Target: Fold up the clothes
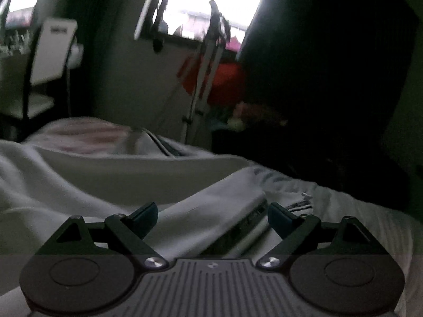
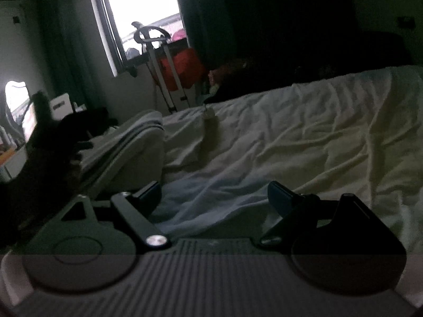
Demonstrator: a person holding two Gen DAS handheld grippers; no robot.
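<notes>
In the left wrist view, the left gripper [image 1: 212, 218] hangs with its fingers spread wide and empty just above a rumpled pale grey garment with a dark striped hem [image 1: 232, 224]. In the right wrist view, the right gripper [image 2: 214, 198] is likewise wide apart and empty, low over the creased white bedsheet [image 2: 304, 137], with the garment heaped to its left.

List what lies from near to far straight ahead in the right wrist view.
right gripper → bluish-white cloth → rumpled white bedsheet → dark heap → dark curtain
</notes>
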